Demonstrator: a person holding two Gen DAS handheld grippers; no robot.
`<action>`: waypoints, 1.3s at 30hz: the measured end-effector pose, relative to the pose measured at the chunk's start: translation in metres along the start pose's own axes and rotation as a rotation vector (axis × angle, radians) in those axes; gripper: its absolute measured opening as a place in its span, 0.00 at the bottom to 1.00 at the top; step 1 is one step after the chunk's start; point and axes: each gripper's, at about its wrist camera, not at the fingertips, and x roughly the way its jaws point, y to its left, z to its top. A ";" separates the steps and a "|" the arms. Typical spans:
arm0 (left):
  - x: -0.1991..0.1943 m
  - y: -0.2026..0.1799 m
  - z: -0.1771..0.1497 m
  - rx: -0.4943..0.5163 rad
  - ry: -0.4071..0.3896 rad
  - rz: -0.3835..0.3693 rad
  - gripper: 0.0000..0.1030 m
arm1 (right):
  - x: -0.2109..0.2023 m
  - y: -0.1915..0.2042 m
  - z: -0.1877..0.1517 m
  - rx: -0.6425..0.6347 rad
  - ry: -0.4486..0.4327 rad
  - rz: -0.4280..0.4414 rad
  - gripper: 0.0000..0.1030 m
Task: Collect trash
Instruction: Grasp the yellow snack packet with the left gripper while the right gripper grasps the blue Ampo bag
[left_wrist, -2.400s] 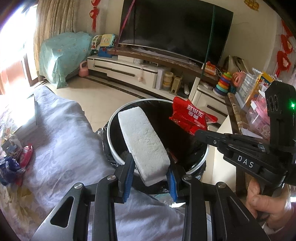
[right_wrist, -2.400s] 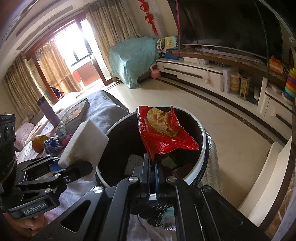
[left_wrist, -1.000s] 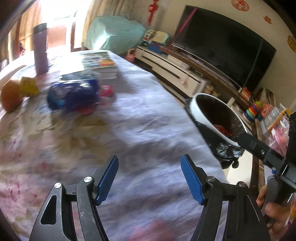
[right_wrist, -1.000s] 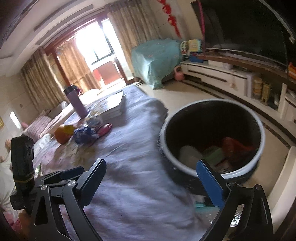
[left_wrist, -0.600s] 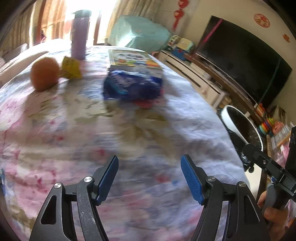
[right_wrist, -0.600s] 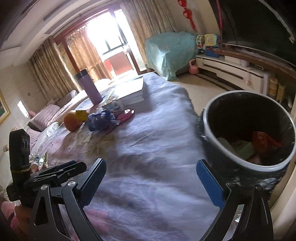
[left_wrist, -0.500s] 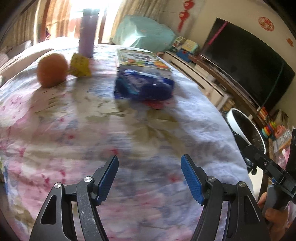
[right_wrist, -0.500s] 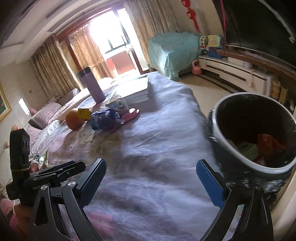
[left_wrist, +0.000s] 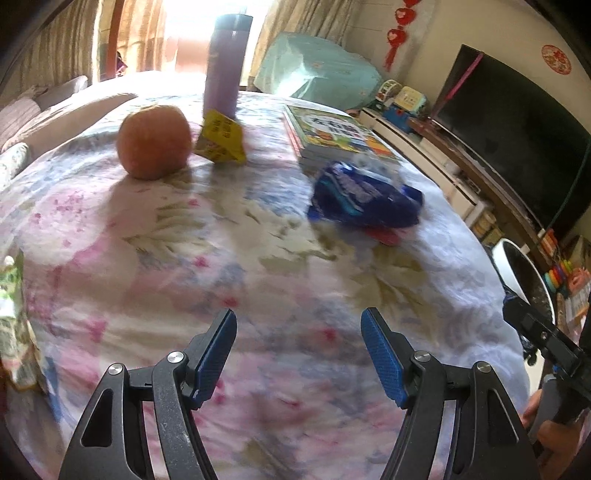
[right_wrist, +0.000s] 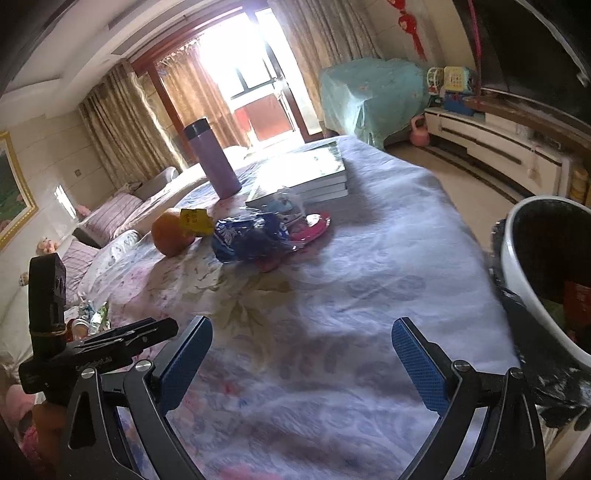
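Both tools are over the table now, and both are empty. The left gripper (left_wrist: 299, 354) has its jaws spread wide with nothing between them, low in the frame above the flowered tablecloth (left_wrist: 229, 266). The right gripper (right_wrist: 301, 360) is just as wide and just as bare.

The trash left to collect sits up the table: a crumpled blue wrapper (left_wrist: 364, 199) at centre right of the left view, lying on a red scrap (left_wrist: 384, 236), and a yellow packet (left_wrist: 221, 138) at upper centre, just beside the orange (left_wrist: 153, 142). Behind the packet stands the purple flask (left_wrist: 225, 62), and the stack of books (left_wrist: 332, 136) lies right behind the blue wrapper.

Here is the danger, I'd say: that yellow packet is so close to the orange that a wide reach could knock the fruit rolling, or bump the tall flask over. The blue wrapper is soft and slick-looking; a shallow pinch may slip off, or drag the red scrap or the cloth along with it.

The bin (right_wrist: 517, 258), at the right edge of the right view, stands beside the table with a black liner. Inside I can make out something red (right_wrist: 576, 302) and a bit of green; the rest is too dark to tell.
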 end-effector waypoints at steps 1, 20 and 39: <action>0.001 0.003 0.004 -0.002 -0.002 0.008 0.67 | 0.002 0.001 0.001 -0.002 0.001 0.005 0.96; 0.057 0.042 0.091 -0.072 -0.045 0.105 0.75 | 0.066 0.027 0.050 -0.099 0.069 0.111 0.96; 0.121 0.046 0.148 -0.092 -0.071 0.181 0.77 | 0.112 0.036 0.068 -0.151 0.122 0.125 0.73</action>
